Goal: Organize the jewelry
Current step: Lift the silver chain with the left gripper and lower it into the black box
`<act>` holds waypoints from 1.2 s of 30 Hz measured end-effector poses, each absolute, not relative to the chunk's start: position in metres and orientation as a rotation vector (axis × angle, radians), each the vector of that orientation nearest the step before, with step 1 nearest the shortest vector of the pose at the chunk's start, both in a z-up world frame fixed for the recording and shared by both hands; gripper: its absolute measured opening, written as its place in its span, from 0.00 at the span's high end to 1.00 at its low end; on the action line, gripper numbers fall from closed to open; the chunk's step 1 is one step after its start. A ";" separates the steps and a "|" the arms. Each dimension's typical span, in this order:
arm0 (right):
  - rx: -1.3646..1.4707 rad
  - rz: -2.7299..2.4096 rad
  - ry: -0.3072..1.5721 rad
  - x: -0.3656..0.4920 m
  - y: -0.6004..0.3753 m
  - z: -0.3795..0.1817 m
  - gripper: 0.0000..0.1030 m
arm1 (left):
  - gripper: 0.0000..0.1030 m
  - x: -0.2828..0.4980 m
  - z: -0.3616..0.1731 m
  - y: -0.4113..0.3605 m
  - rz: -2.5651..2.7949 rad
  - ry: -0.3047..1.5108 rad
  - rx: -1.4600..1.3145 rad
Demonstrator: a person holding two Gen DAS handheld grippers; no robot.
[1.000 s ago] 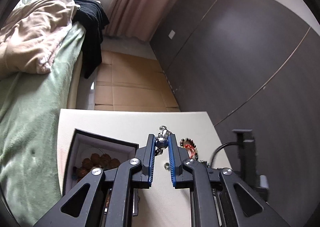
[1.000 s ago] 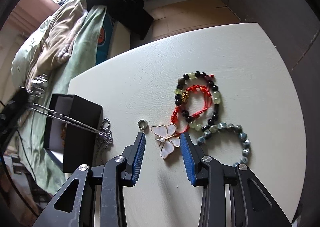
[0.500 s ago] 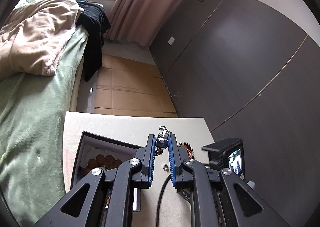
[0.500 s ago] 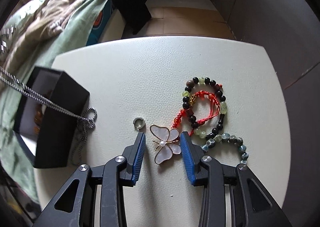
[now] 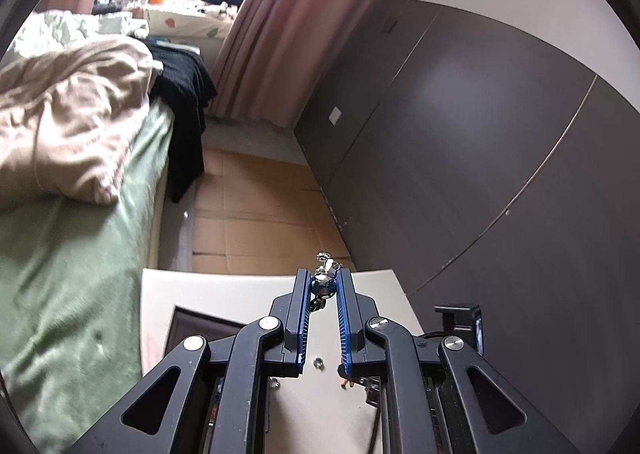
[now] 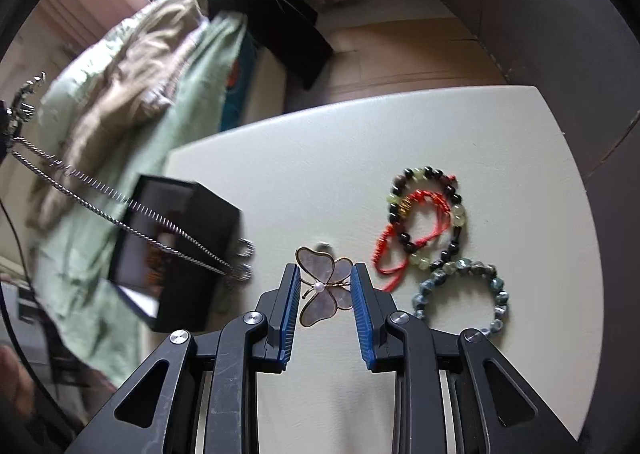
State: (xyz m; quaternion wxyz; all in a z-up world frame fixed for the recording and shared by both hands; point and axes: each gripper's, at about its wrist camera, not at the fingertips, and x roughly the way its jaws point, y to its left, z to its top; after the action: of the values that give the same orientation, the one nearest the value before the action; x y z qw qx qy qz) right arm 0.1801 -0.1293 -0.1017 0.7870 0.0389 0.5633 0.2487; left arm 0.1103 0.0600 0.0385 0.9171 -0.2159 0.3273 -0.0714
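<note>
My left gripper [image 5: 325, 282] is shut on the clasp end of a silver chain [image 5: 326, 274], held high above the white table [image 5: 224, 290]. In the right wrist view the chain [image 6: 120, 214] hangs taut from the upper left across the open black jewelry box [image 6: 180, 250] to its lower end at the box's right side. My right gripper [image 6: 325, 278] is closed on the butterfly brooch [image 6: 322, 288], lifted slightly off the table [image 6: 320, 158]. A small ring [image 6: 322, 246] lies just beyond the brooch.
A dark-and-green bead bracelet [image 6: 430, 214], a red cord bracelet [image 6: 408, 238] and a blue-grey bead bracelet [image 6: 464, 294] lie right of the brooch. A bed with green sheet [image 5: 60, 254] runs along the table's left. A dark wall [image 5: 480, 174] stands at the right.
My left gripper has risen, pulling the chain up taut over the box. My right gripper has moved forward and closed on the butterfly brooch.
</note>
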 end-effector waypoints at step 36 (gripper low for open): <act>0.223 0.636 1.148 0.186 -0.134 -0.076 0.73 | 0.88 0.098 0.192 0.066 0.019 0.490 -0.153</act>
State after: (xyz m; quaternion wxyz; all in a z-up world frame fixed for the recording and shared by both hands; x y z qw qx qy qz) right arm 0.1865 -0.1338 -0.0755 0.7864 0.1036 0.5327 0.2950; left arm 0.0978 0.0659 0.1918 0.9672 -0.0757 0.2422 0.0095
